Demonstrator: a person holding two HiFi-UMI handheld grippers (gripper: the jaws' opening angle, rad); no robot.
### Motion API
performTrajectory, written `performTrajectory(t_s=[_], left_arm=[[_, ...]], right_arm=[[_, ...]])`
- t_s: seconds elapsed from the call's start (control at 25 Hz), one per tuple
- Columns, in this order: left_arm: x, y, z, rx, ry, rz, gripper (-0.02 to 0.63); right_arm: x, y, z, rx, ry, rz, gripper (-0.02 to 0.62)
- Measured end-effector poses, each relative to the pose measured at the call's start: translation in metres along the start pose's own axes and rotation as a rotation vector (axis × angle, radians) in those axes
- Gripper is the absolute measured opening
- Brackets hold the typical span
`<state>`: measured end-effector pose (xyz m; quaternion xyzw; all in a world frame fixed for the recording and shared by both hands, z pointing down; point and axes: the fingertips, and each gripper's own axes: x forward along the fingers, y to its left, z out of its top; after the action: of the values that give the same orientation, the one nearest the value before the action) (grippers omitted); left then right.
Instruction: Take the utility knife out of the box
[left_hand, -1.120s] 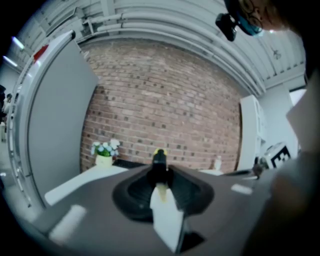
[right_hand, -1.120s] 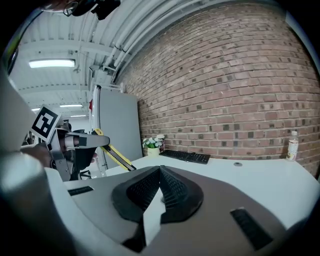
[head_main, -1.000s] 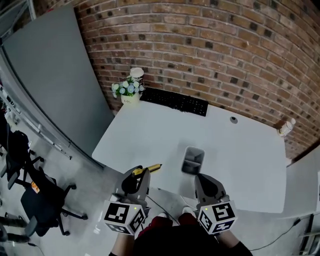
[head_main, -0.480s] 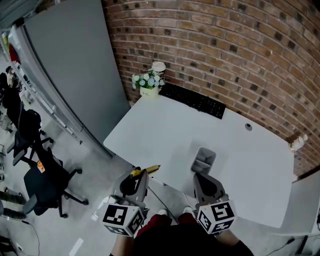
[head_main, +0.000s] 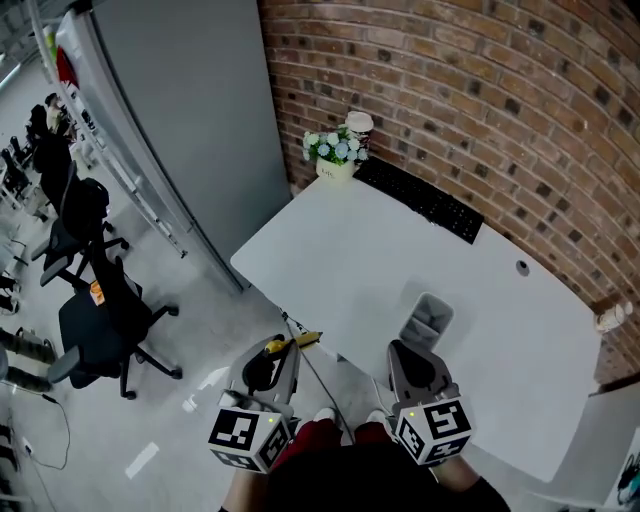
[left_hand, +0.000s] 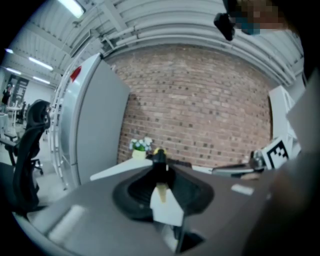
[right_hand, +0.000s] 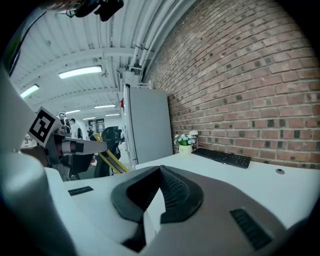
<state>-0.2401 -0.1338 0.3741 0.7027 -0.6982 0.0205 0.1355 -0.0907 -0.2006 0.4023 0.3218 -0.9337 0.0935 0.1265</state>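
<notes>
Head view, with both gripper views: the left tongs are pinched on the yellow and black utility knife, which juts forward from between their pads, its far end near the tabletop's near edge and the rest of it above the floor. The knife is thus out of the grey box, which stands open-topped on the white tabletop to the right of the knife, just ahead of the right tongs. The right tongs are pressed together with nothing between them. At the far corner of the tabletop a pot of flowers and a cup stand next to 1 end of a black keyboard, which lies along the brick wall. A grey partition rises to the left of the tabletop, and black office chairs stand on the floor further left
</notes>
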Motion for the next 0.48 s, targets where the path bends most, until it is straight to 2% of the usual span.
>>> performTrajectory(t_s=[0.24, 0.48], left_arm=[[-0.013, 0.004, -0.016, -0.020, 0.027, 0.044, 0.075], [-0.018, 0.006, -0.024, -0.031, 0.039, 0.062, 0.075]], right_arm=[[0.003, 0.013, -0.001, -0.042, 0.010, 0.059, 0.008], [0.003, 0.017, -0.005, -0.062, 0.024, 0.075, 0.008]])
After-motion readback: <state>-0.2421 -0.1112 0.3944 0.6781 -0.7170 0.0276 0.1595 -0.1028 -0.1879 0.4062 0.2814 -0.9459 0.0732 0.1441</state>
